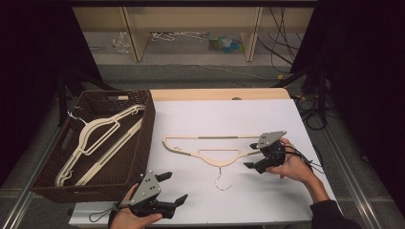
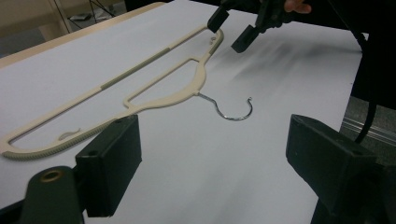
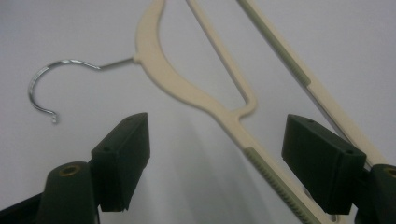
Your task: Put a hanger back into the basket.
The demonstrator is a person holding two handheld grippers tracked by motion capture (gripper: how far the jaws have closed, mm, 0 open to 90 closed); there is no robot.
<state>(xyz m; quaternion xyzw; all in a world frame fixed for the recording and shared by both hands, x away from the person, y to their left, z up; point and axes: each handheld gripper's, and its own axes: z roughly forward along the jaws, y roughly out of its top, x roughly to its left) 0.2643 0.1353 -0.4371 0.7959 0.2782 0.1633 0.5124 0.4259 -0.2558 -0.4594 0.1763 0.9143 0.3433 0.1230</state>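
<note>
1. High view: showed a cream hanger flat on the white table, bar side away from the person, metal hook curling toward the near edge. Placed the right gripper at the hanger's right end, jaws spread wide on either side of the arm tip, pads not seen pressing on it. Held the left gripper near the table's front-left corner, well apart from the hanger, jaws wide and with nothing between them. Kept a brown wicker basket just beside the table's left edge, with 2 more cream hangers lying inside.

2. Left gripper view: looked along 2 widely parted black jaws above bare white surface, nothing gripped. Laid the hanger out beyond them, hook pointing right. Caught the right gripper at the hanger's far end, fingertips splayed around that end.

3. Right gripper view: framed the hanger's shoulder running between 2 wide-set jaws, ribbed grey strip passing close to the right jaw, no contact to be told. Set the hook off to the upper left, lying on the table.
</note>
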